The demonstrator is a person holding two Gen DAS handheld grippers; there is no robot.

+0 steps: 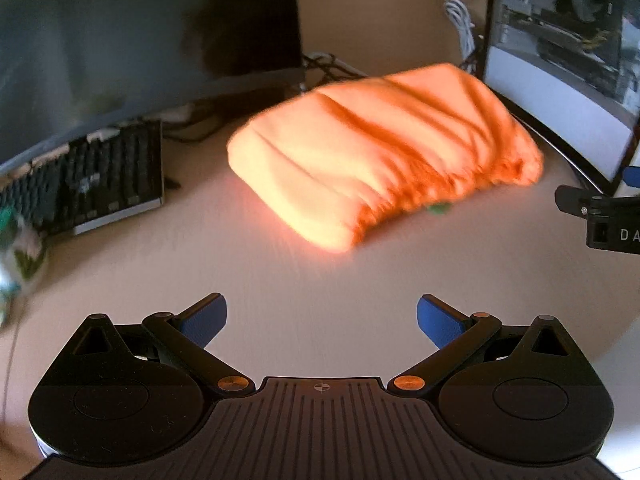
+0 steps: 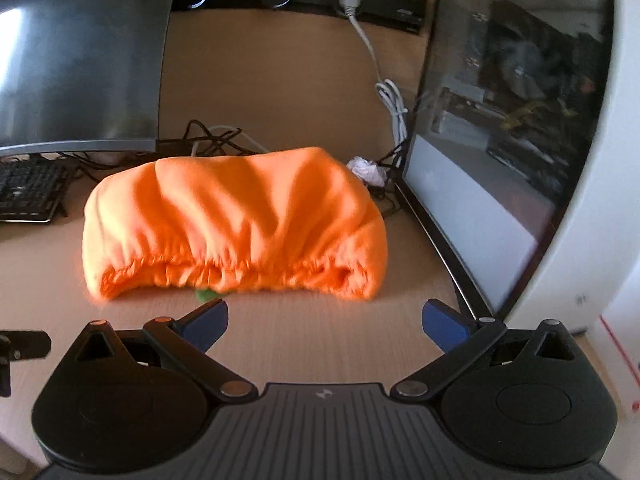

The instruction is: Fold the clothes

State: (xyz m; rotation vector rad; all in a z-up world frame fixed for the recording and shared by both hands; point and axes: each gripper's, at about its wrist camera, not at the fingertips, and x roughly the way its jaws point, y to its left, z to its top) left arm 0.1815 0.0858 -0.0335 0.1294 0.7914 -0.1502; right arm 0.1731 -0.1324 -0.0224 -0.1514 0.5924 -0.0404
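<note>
Seen from the left wrist, the left tool [image 1: 322, 322] hovers over the pale table [image 1: 280, 280] with its blue-padded fingers [image 1: 204, 324] spread wide and nothing between them. Ahead of it, well apart, an orange garment [image 1: 380, 148] lies folded into a thick bundle on the table, its gathered elastic hem turned toward the right, with a scrap of green showing at that lower edge. A dark monitor [image 1: 140, 40] stands to the left with a black keyboard [image 1: 92, 184] below it, a glass-sided computer case [image 1: 560, 60] rises on the right just beside the garment's far end, and coiled white cable [image 1: 460, 20] hangs behind. Part of the right tool [image 1: 600, 212] enters at the right edge. From the right wrist, the right tool [image 2: 324, 324] also stands open and empty, its fingertips near the garment's [image 2: 236, 224] ruffled hem but not touching it. The bundle sits between the monitor [image 2: 80, 52] on the left and the computer case [image 2: 500, 140] on the right, with the keyboard [image 2: 28, 192] at far left, tangled dark cords [image 2: 212, 136] and the white cable [image 2: 392, 100] behind it, and a small crumpled white object [image 2: 366, 170] just beside its rear right corner. The view is blurred.
</note>
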